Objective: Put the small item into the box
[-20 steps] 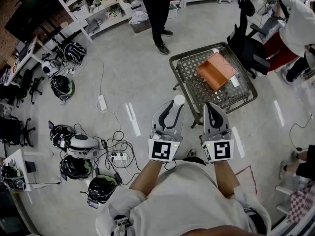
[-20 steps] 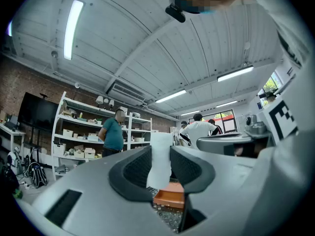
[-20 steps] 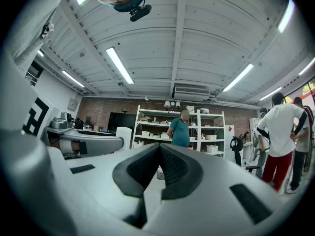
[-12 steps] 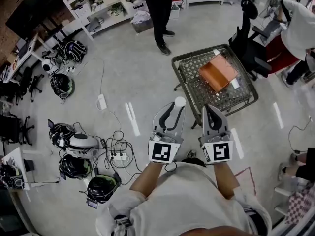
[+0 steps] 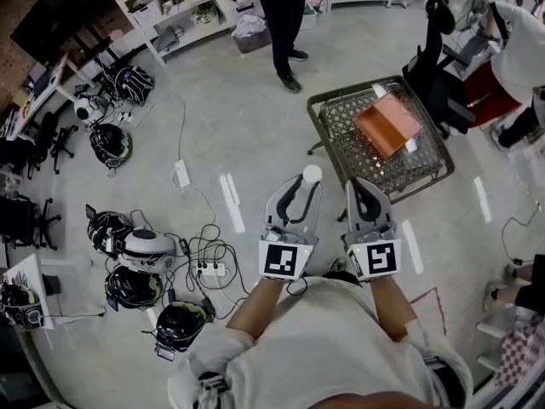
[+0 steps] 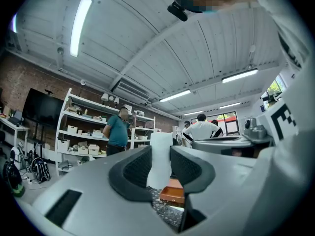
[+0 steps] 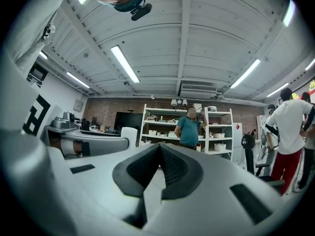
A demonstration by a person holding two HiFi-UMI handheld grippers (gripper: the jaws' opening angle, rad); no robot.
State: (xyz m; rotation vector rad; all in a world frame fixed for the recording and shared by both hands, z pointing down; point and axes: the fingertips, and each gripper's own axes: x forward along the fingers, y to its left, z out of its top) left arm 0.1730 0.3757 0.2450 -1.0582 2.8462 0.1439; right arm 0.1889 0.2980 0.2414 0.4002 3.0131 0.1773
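Left gripper (image 5: 301, 190): jaws wide, the 2 pads clamped on either side of the small white item (image 6: 160, 159). The item stands upright between them, its top end above the jaw tips. Right gripper (image 5: 364, 187): jaws together, nothing between them. Both grippers are side by side, about level, in front of the holder's chest. Orange box (image 5: 387, 124) lies on the mesh cart (image 5: 358, 162), ahead and to the right of the grippers, well apart from the item. 1 person (image 5: 281, 11) stands beyond the cart.
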